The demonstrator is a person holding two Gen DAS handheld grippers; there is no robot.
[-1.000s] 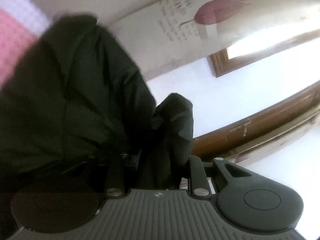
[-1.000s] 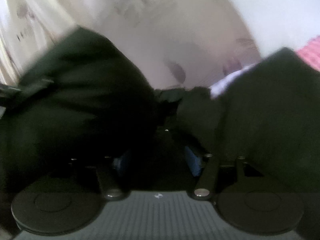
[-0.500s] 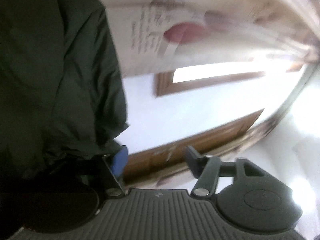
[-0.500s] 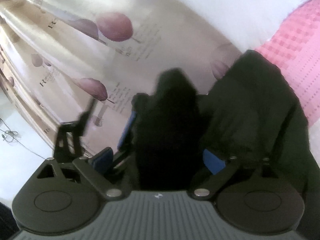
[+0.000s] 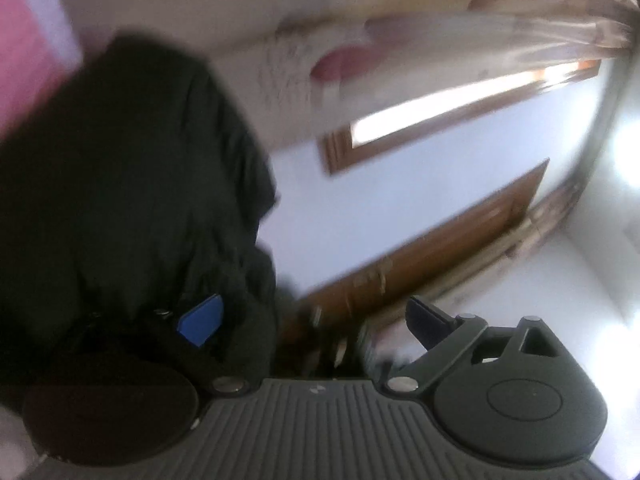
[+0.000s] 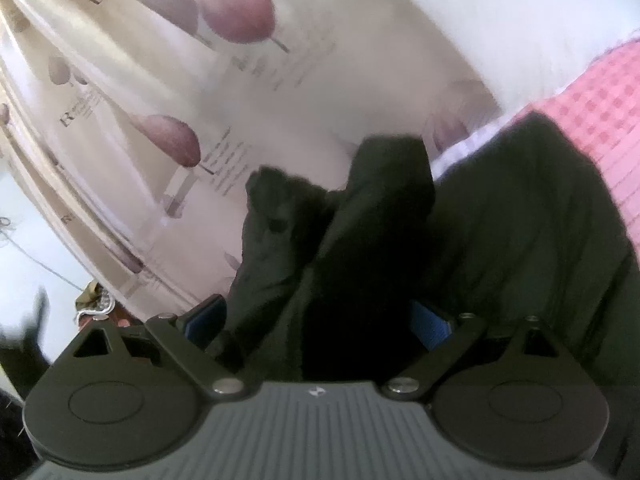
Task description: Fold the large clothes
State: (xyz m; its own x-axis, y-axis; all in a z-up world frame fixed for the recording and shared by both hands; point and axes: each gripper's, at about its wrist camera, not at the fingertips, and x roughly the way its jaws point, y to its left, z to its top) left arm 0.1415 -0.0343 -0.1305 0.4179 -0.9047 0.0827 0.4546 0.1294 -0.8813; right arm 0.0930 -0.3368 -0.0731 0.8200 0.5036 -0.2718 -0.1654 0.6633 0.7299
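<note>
A large dark green-black garment fills the left of the left wrist view (image 5: 132, 184) and the middle and right of the right wrist view (image 6: 500, 232). My left gripper (image 5: 312, 320) is open, its jaws wide apart; the cloth drapes over its left finger and nothing sits between the pads. My right gripper (image 6: 320, 320) is open too, with a bunch of the garment (image 6: 360, 248) lying between its blue-padded fingers (image 6: 430, 326), not pinched. Both views are blurred by motion.
A pink checked bed cover shows in the left wrist view (image 5: 20, 52) and the right wrist view (image 6: 600, 100). A cream curtain with purple tulips (image 6: 168, 92) hangs behind. A wooden door frame (image 5: 460, 236) and a window (image 5: 460, 100) are on the right.
My left gripper opened and let go of the garment, then swung back toward it. My right gripper opened wide; the cloth still lies between its fingers. Both cameras tilted upward.
</note>
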